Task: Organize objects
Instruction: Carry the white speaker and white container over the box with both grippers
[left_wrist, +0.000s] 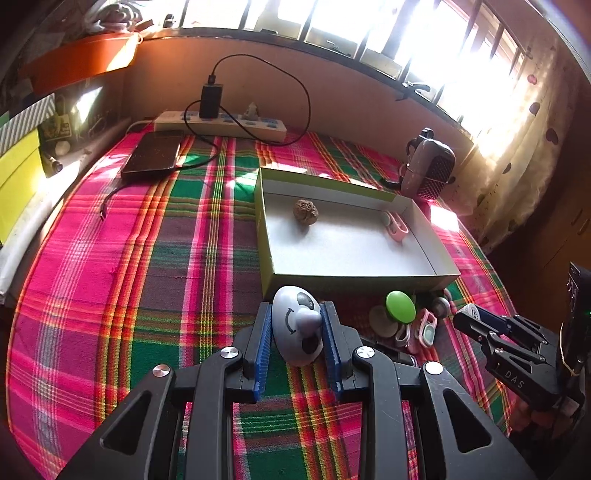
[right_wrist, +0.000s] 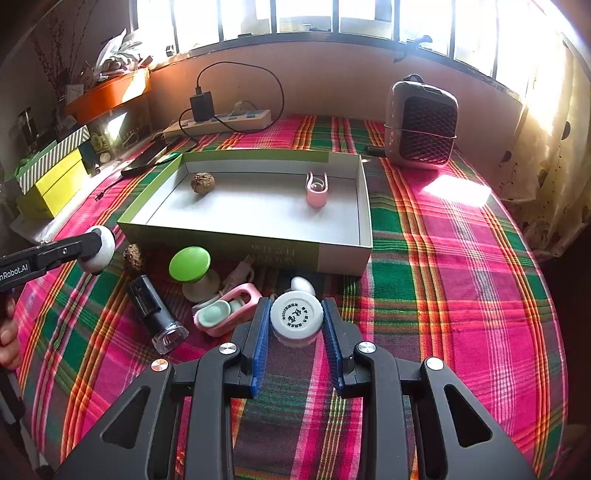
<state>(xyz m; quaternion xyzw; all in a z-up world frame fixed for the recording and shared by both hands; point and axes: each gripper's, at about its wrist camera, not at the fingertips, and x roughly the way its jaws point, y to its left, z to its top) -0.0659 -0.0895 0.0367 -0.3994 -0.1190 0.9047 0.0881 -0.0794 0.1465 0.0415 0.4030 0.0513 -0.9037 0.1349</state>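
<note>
Here, egg toy (left_wrist: 298, 326) lengthwise between jaws

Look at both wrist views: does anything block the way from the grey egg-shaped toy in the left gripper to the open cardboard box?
Only the box's near wall lies between; the grey egg-shaped toy, clamped in the left gripper, must clear it. Beyond it, the box floor is mostly bare, holding just a walnut and a pink clip.

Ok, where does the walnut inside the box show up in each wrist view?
Left wrist: walnut sits just above picture centre, in the box's far left corner.
Right wrist: walnut lies left of centre in the upper half, again near the box's far left corner.
Shared landmark: the pink clip at the box's far right.
</note>
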